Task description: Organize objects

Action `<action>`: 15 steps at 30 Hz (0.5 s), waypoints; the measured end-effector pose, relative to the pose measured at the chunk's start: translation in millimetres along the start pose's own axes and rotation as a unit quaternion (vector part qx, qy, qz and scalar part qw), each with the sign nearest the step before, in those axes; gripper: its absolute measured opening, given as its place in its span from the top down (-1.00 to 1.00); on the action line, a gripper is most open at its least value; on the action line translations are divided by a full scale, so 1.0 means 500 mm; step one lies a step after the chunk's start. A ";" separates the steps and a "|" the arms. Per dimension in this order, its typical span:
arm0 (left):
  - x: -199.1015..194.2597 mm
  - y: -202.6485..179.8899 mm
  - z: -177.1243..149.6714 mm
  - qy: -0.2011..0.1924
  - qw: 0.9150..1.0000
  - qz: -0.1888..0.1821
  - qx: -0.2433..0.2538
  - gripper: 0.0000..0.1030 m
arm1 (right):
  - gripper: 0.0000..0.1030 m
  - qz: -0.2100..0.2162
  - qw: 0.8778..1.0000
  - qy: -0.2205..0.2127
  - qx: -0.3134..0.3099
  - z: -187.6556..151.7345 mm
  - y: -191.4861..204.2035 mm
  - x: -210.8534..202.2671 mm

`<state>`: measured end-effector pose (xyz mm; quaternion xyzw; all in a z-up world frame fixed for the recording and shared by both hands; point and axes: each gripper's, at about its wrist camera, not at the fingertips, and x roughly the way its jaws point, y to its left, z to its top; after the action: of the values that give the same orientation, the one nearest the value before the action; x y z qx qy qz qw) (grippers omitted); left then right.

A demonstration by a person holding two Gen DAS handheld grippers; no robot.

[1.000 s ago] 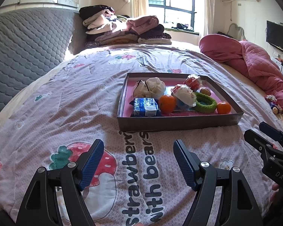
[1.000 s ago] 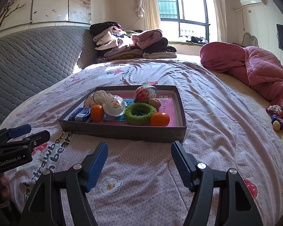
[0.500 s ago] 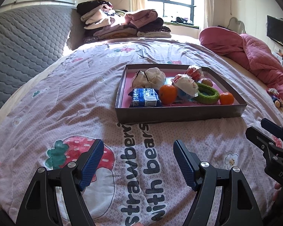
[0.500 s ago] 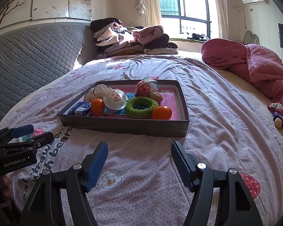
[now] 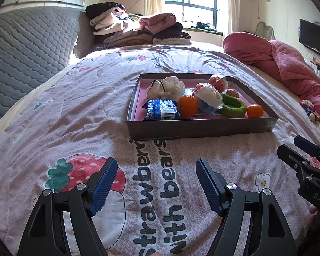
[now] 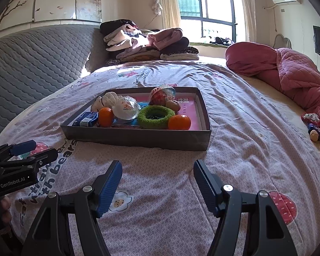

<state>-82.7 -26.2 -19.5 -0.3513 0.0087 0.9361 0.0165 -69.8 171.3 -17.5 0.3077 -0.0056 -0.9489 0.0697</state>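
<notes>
Folded clothes (image 5: 138, 29); pink quilt (image 5: 288, 64); television (image 5: 313, 36)

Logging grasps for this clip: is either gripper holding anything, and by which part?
Nothing is held. The left gripper and right gripper are both open above the bedspread, short of the tray.

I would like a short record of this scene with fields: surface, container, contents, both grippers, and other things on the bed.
surface: bed cover with strawberry print
container: shallow grey tray, pink inside, lying on the bed cover
contents: two oranges, green ring, blue packet, white cloth bundle, wrapped items, a walnut
left gripper: open, empty, short of the tray
right gripper: open, empty, short of the tray
other things: folded clothes by the headboard, pink quilt on the right
</notes>
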 end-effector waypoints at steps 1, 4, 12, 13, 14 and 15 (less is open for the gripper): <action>0.001 0.001 -0.002 -0.003 1.000 0.000 0.000 -0.50 | -0.34 0.001 1.000 -0.003 0.000 -0.002 -0.001 0.000; 0.007 0.003 -0.005 -0.007 1.000 0.003 -0.001 -0.50 | -0.34 0.003 1.000 -0.010 0.002 -0.007 -0.004 -0.001; 0.017 0.004 -0.008 -0.008 1.000 0.007 -0.001 -0.50 | -0.34 0.002 1.000 -0.013 -0.001 -0.010 -0.002 0.000; 0.017 0.003 -0.007 -0.008 1.000 0.007 0.000 -0.50 | -0.34 0.002 1.000 -0.013 -0.001 -0.010 -0.002 0.000; 0.018 0.003 -0.007 -0.009 1.000 0.007 0.002 -0.50 | -0.34 0.001 1.000 -0.012 -0.001 -0.011 -0.002 0.000; 0.018 0.002 -0.007 -0.009 1.000 0.008 0.002 -0.50 | -0.34 0.001 1.000 -0.012 -0.001 -0.011 -0.002 0.000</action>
<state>-87.1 -27.1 -28.2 -0.3429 0.0130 0.9392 0.0101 -66.8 172.4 -21.9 0.2961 -0.0055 -0.9525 0.0706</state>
